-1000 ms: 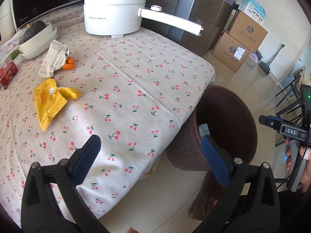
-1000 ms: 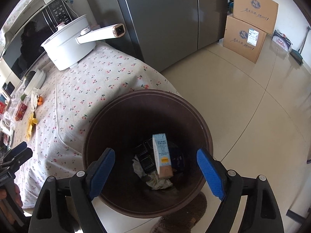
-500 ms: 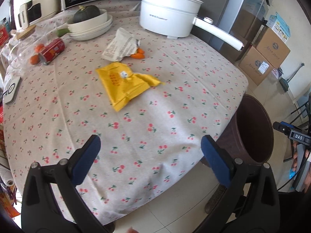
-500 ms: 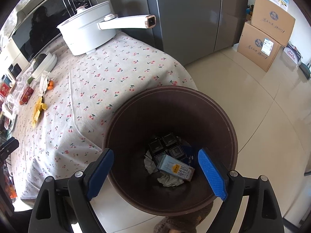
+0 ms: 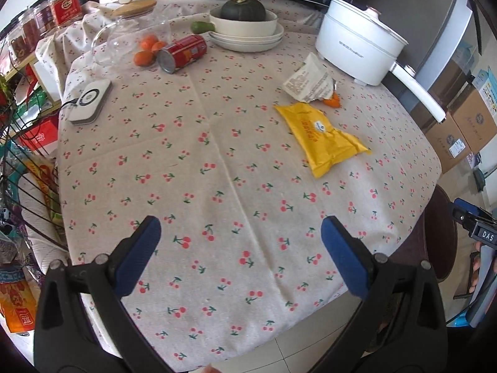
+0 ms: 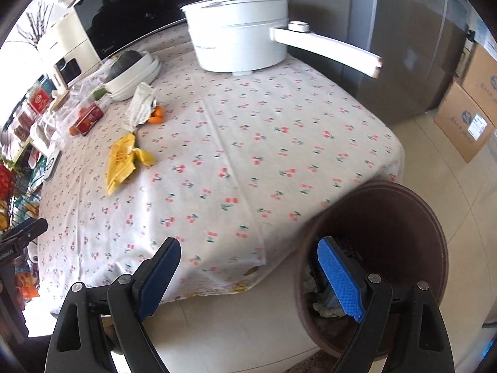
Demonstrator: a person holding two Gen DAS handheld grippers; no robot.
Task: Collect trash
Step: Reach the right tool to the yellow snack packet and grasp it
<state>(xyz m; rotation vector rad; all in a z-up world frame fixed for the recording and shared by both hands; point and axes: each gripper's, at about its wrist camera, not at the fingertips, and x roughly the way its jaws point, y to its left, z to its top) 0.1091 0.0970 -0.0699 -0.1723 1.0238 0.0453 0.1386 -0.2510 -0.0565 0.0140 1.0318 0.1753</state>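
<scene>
A yellow wrapper point(image 5: 323, 138) lies on the cherry-print tablecloth point(image 5: 217, 186), right of centre; it also shows in the right wrist view point(image 6: 122, 160). A white torn packet point(image 5: 309, 82) lies behind it, over a small orange point(image 5: 331, 102). A red can point(image 5: 183, 52) lies on its side at the back. The brown trash bin point(image 6: 388, 217) stands on the floor by the table's corner, with trash inside. My left gripper point(image 5: 240, 248) is open and empty above the table's near edge. My right gripper point(image 6: 248, 267) is open and empty, between the table's edge and the bin.
A white electric pot point(image 5: 357, 46) with a long handle stands at the back right. A bowl with a dark squash point(image 5: 243, 21), oranges point(image 5: 147, 49), a glass jug point(image 5: 124, 40) and a white charger pad point(image 5: 90, 101) sit at the back. Cardboard boxes point(image 6: 472, 115) stand on the floor.
My left gripper swung left from the bin to face the table. My right gripper swung away from over the bin toward the table. A carton settled in the bin.
</scene>
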